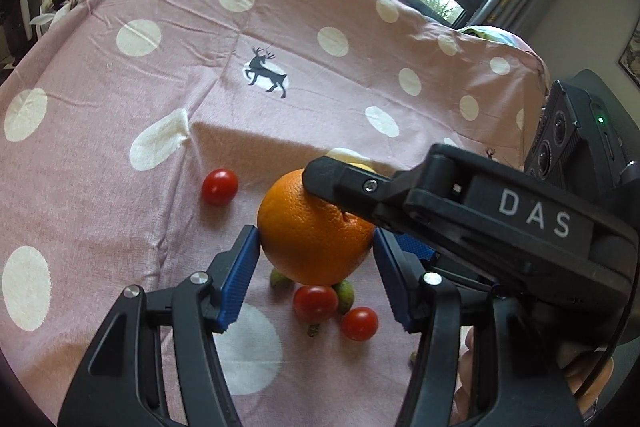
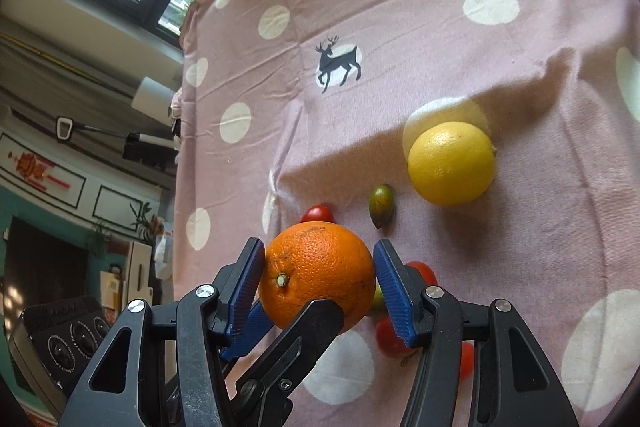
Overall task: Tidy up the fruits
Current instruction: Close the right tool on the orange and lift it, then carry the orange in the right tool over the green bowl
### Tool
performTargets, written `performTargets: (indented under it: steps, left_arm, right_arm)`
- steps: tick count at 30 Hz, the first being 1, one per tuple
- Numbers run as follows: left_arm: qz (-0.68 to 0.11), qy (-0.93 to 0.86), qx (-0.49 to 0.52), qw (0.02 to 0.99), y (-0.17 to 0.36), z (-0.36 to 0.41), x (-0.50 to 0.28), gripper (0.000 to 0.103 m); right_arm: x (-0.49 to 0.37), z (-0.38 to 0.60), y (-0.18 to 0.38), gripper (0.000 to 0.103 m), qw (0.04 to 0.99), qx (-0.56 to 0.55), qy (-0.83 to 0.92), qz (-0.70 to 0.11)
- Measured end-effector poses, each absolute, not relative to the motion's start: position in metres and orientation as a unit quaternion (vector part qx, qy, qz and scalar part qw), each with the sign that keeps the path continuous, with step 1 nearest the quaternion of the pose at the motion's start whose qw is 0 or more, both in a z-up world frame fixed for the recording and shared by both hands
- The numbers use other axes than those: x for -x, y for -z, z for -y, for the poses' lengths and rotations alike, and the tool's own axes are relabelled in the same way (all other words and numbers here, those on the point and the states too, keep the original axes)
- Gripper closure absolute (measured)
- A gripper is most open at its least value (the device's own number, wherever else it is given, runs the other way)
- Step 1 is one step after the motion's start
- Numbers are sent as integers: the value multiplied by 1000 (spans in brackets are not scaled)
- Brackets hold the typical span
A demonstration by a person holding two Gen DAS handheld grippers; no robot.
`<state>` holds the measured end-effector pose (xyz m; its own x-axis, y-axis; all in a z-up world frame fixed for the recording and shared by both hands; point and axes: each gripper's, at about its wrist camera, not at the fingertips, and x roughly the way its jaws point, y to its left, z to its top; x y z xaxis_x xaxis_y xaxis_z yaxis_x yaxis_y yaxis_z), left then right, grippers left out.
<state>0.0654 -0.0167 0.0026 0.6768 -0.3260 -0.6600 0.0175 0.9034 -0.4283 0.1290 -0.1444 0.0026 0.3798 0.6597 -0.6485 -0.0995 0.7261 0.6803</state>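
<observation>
While both grippers clamp one orange between their blue pads — left gripper, right gripper — it hangs above the tomatoes near the cloth's near edge; carrying is under way, and next comes a level, joint set-down beside the lemon.

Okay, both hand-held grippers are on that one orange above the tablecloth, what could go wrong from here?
1. The orange is round and pinched by the left hand-held gripper and the right hand-held gripper at once; uneven motion might roll it out.
2. If dropped, it would likely land on the cherry tomatoes directly below.
3. The grippers cross closely and may knock each other.
</observation>
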Motion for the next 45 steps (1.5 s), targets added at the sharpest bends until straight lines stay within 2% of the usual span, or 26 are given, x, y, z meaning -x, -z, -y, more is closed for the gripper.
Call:
performTargets:
  steps: [30,45]
  left_arm:
    - [-317,185,133,921,-51,100,-33,46]
    - [-314,237,113,912,-56,145,-35,46]
  right_arm:
    - [-71,237,-51,43,831,-335,-199,-397]
    - [-54,288,-57,43,844,-357,-154,-371]
